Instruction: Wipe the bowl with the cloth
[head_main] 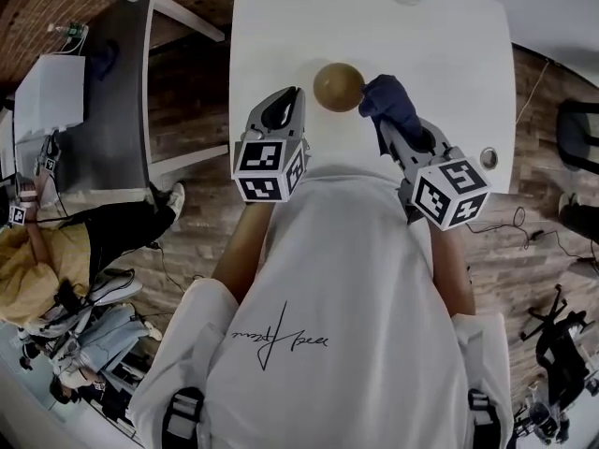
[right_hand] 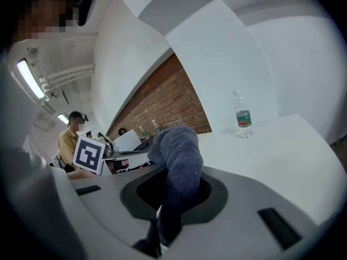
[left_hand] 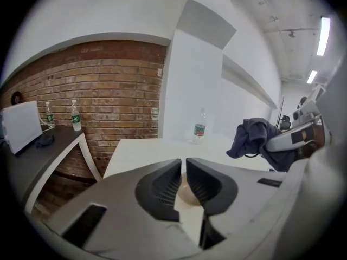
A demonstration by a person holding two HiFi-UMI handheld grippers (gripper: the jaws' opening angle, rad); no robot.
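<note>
My right gripper [right_hand: 176, 191] clamps the limp cloth [head_main: 388, 101]; I'd steady the light, likely slippery bowl [head_main: 338, 86] at nine o'clock with my barely parted, empty left gripper [left_hand: 183, 164].

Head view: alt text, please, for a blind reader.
Seen from above, a person's right gripper holds a dark cloth beside a brown bowl on a white table; the empty left gripper is at the bowl's other side.

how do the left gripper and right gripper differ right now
The left gripper has its jaws slightly apart and empty; the right gripper is shut on a dark blue cloth. The left gripper sits left of the round tan bowl, the right gripper on its right, cloth close beside it. Both are grey and point over the white table.
</note>
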